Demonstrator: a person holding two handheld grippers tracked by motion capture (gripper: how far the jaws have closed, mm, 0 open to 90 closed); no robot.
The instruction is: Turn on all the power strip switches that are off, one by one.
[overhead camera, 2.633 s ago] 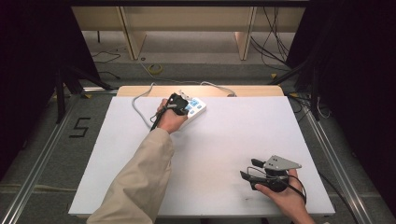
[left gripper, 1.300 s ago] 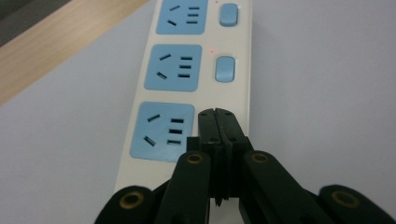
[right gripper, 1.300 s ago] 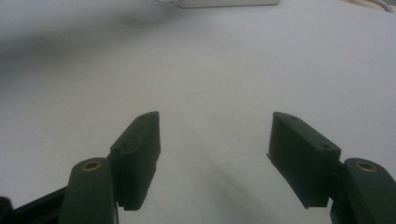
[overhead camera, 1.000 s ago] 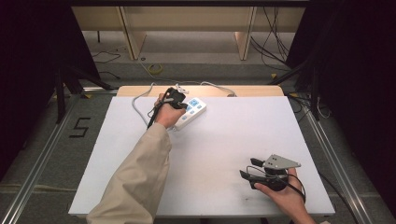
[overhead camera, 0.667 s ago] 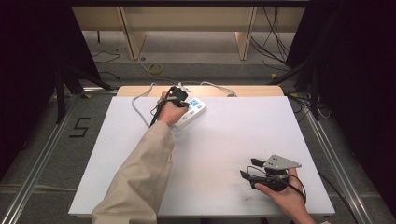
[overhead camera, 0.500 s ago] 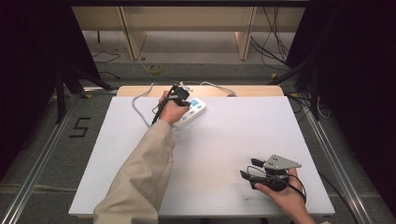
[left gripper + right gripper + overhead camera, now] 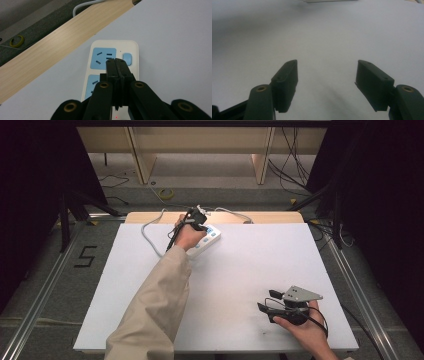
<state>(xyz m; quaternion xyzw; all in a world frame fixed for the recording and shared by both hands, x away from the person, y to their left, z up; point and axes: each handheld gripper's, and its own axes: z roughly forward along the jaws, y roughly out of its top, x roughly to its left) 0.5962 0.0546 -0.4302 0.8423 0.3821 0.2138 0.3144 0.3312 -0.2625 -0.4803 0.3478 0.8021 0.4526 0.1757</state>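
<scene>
White table with a wooden strip along its far edge, dark curtains to both sides. A white power strip with blue sockets lies at the far middle of the table, its grey cord looping off to the left. The left claw, clenched on nothing, hovers with its joined tips over the strip, between the far blue socket and the blue switch; contact with the strip cannot be told. The right claw rests at the near right of the table, released, with bare surface between its jaws. Risks, as judged: a press that lands off the switch may strike the socket face instead; the light strip, unbraced by the distant right claw, may skid or pivot toward the far edge; the joined tips could also slip off the switch's smooth cap.
</scene>
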